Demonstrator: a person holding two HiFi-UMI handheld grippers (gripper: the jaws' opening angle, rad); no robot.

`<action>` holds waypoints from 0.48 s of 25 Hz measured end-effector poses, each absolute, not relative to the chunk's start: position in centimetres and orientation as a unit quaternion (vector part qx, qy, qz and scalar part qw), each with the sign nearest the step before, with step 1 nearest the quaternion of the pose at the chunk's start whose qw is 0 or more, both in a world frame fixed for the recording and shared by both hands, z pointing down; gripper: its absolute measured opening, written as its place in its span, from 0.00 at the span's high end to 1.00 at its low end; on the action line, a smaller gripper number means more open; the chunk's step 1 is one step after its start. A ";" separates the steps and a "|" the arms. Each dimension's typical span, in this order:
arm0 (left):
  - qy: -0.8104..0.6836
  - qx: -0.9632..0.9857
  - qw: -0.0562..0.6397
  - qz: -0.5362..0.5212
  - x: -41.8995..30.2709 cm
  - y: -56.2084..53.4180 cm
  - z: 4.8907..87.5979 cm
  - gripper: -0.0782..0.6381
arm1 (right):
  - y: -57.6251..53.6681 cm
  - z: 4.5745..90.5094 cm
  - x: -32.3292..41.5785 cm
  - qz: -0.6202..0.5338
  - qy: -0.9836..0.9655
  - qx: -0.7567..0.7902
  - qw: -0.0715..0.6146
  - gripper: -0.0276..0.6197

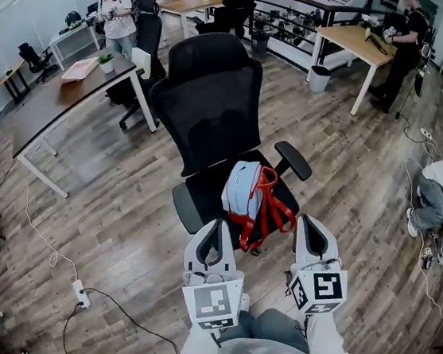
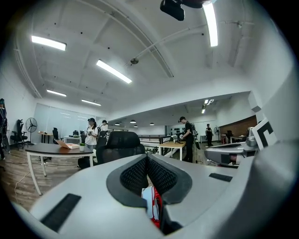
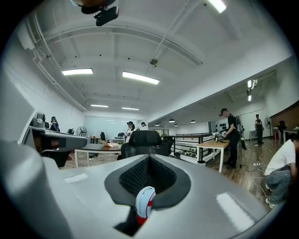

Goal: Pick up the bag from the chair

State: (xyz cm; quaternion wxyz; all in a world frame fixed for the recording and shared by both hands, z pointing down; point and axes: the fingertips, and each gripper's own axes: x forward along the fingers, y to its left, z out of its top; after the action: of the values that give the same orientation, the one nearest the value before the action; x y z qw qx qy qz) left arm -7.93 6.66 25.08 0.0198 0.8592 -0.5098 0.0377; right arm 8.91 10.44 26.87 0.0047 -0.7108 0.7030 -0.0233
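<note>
Sitting on one chair (image 1: 210, 93): one bag (image 1: 245, 189), near two closed hand-held grippers (image 1: 211, 226) (image 1: 307, 219).

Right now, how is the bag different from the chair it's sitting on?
The bag is light blue with red straps; the chair is all black. The bag is small; the chair is much bigger and holds it on its seat. The bag lies slumped with straps hanging toward the seat's front; the chair stands upright on the floor. Both sit just ahead of the left claw and right claw.
</note>
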 end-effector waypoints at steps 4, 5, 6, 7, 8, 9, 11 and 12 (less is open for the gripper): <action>-0.504 0.862 0.038 0.051 -7.4 3.8 26.9 0.88 | 7.8 28.5 9.5 -0.037 0.699 -0.714 -0.014 0.94; -0.502 0.862 0.042 0.056 -7.1 3.3 27.4 0.88 | 7.3 29.0 9.7 -0.041 0.698 -0.715 -0.018 0.94; -0.500 0.863 0.045 0.060 -6.8 3.0 27.9 0.88 | 6.9 29.6 9.9 -0.046 0.698 -0.714 -0.022 0.94; -0.498 0.863 0.049 0.064 -6.5 2.6 28.4 0.88 | 6.4 30.1 10.2 -0.050 0.698 -0.714 -0.026 0.94; -0.497 0.864 0.052 0.067 -6.2 2.1 28.9 0.88 | 5.9 30.7 10.4 -0.055 0.699 -0.713 -0.030 0.94; -0.497 0.863 0.056 0.070 -5.9 1.6 29.4 0.88 | 5.2 31.3 10.7 -0.059 0.700 -0.711 -0.035 0.94; -0.498 0.861 0.063 0.077 -5.5 0.3 30.5 0.88 | 3.7 32.5 11.1 -0.068 0.703 -0.706 -0.043 0.94; -0.500 0.860 0.066 0.082 -5.2 -0.4 31.1 0.88 | 2.9 33.1 11.3 -0.072 0.706 -0.703 -0.046 0.94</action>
State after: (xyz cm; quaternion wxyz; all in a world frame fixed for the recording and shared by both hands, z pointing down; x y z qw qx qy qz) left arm -5.22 -0.37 31.08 0.0662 0.8596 -0.4999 0.0819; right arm 11.32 2.90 33.08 -0.0463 -0.7029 0.7061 -0.0720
